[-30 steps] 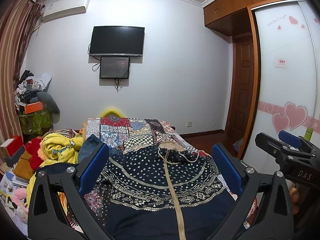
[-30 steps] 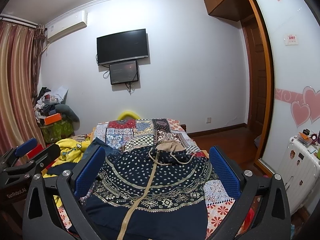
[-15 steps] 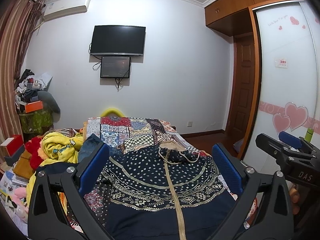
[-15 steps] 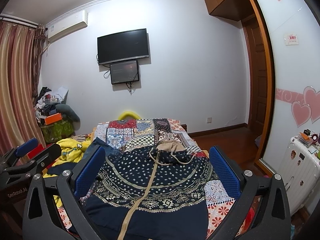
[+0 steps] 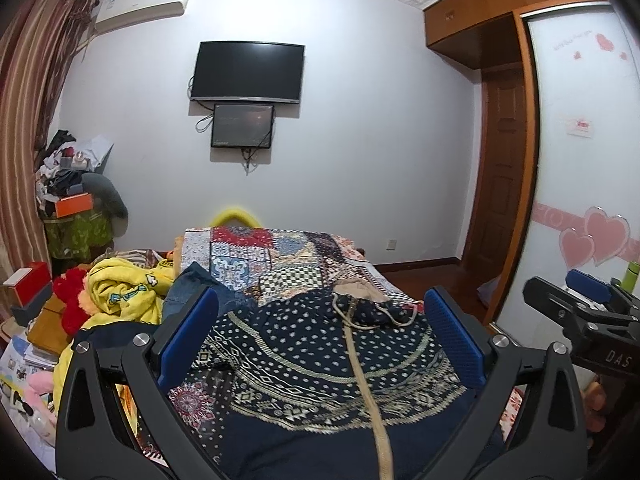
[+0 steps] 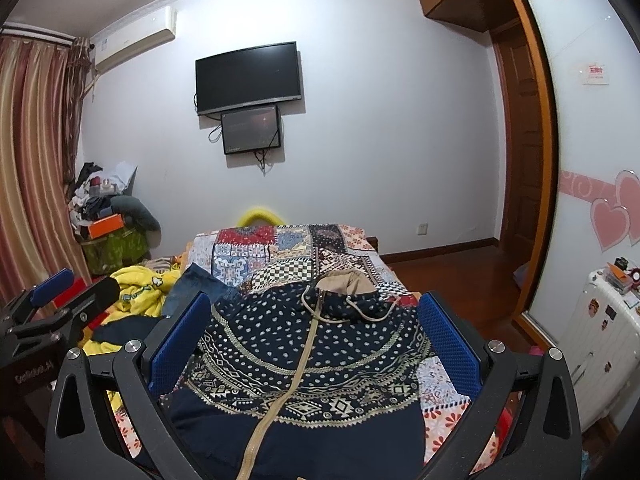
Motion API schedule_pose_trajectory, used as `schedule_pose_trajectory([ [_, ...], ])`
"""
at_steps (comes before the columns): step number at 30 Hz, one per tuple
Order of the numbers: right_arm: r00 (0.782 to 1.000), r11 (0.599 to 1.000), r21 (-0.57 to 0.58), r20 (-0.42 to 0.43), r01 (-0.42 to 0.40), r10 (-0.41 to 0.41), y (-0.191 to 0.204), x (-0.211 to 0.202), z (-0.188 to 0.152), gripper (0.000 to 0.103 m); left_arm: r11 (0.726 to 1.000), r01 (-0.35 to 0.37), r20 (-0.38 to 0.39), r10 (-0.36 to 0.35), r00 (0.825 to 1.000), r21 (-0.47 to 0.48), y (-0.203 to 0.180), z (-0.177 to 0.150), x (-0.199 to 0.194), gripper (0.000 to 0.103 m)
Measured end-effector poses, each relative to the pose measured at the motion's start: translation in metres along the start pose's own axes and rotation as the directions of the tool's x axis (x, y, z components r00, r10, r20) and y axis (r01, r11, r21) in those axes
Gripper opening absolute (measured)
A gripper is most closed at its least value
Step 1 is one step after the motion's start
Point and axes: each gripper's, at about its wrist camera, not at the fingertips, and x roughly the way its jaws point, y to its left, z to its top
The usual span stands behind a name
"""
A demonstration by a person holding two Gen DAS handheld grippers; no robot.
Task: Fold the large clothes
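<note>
Stage: pre-grasp | hooded jacket [image 5: 320,356]: navy patterned, zipped, spread flat on bed [image 6: 280,248] near its foot edge, ready for folding | left gripper [image 5: 320,336]: wide open, empty, raised above jacket | right gripper [image 6: 312,332]: wide open, empty, alongside, likely lining up sleeves

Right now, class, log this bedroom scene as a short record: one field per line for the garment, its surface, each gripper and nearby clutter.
garment: navy patterned hooded jacket, lying front up, tan zipper closed, hood toward the far wall
surface: bed with patchwork bedspread
left gripper: open, holding nothing, above the jacket
right gripper: open, holding nothing, above the jacket
nearby clutter: yellow garment and jeans beside the jacket
fold progress: not started
</note>
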Motion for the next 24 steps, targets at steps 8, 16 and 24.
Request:
schedule_pose_trajectory([
  [8,0.998,0.999,-0.016,-0.06,-0.03,0.029,0.007,0.065,0.007,0.103,0.976,-0.203,-0.048,0.199,0.979,-0.077,0.082,0.005,0.059,0.103],
  [16,0.968,0.991,0.0,-0.213,-0.134,0.131,0.007,0.163,0.014,0.103,0.924,-0.355,-0.275,0.308,0.911,-0.14,0.213,-0.026,0.136,0.103],
  [24,0.904,0.998,-0.005,-0.424,-0.067,0.058,0.01,0.265,-0.024,0.103,0.864,-0.446,-0.547,0.263,0.795,-0.232,0.328,-0.105,0.196,0.103],
])
